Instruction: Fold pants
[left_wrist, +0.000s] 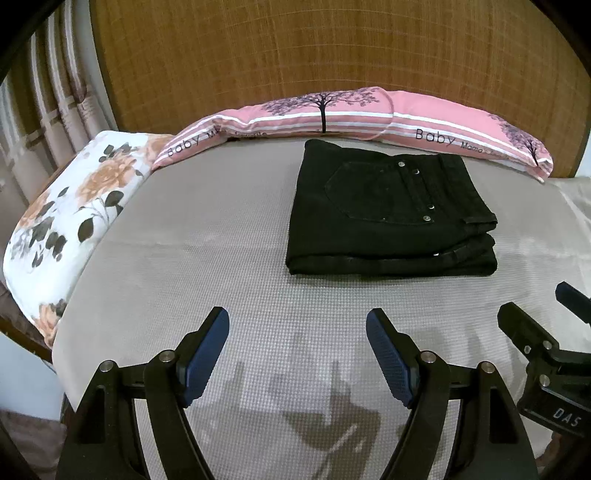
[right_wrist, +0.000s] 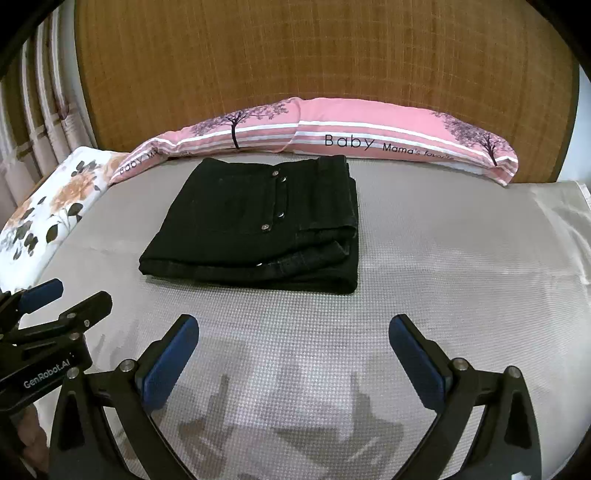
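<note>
Black pants (left_wrist: 391, 214) lie folded into a compact stack on the grey bed sheet (left_wrist: 207, 258), a back pocket with metal rivets facing up. They also show in the right wrist view (right_wrist: 258, 225). My left gripper (left_wrist: 297, 328) is open and empty, held above the sheet in front of the pants, apart from them. My right gripper (right_wrist: 293, 334) is open and empty, also in front of the pants. The right gripper shows at the right edge of the left wrist view (left_wrist: 543, 314), and the left gripper at the left edge of the right wrist view (right_wrist: 70, 295).
A long pink pillow (left_wrist: 354, 114) printed with trees lies along the woven headboard (left_wrist: 295, 55) behind the pants. A white floral pillow (left_wrist: 66, 218) lies at the left edge of the bed. Curtains (left_wrist: 55, 96) hang at far left.
</note>
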